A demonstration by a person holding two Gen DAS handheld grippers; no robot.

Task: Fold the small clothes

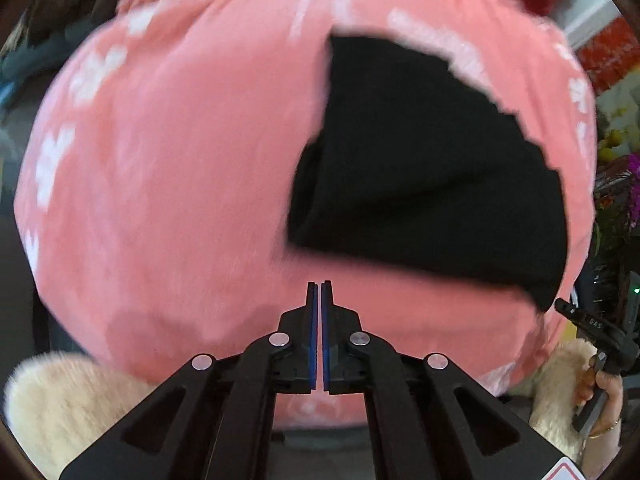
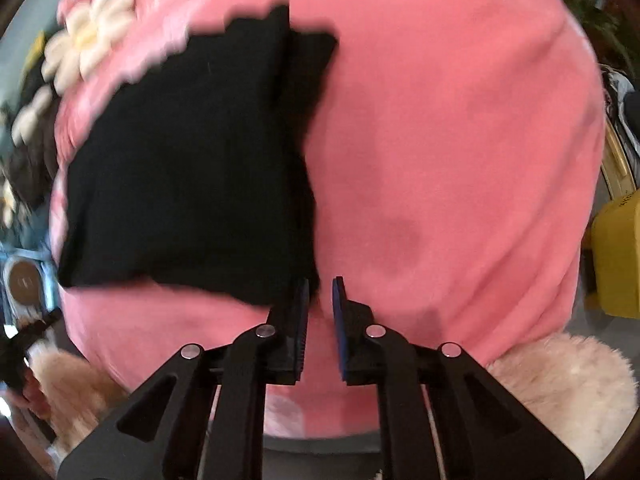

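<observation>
The folded cloth [image 1: 432,168] lies on top of the big blanket [image 1: 168,184]; in my left view it sits to the right and ahead of my left gripper [image 1: 319,286], near its tips but apart; in my right view the folded cloth [image 2: 188,176] lies to the left on the blanket [image 2: 448,152], and its near corner is just beside the left finger of my right gripper [image 2: 320,284]; the flowers [image 2: 86,40] lie behind the cloth, at the far left; a fluffy rug [image 2: 568,384] peeks out from under the blanket's near edge on both sides; a box [image 2: 616,256] stands off to the right.
</observation>
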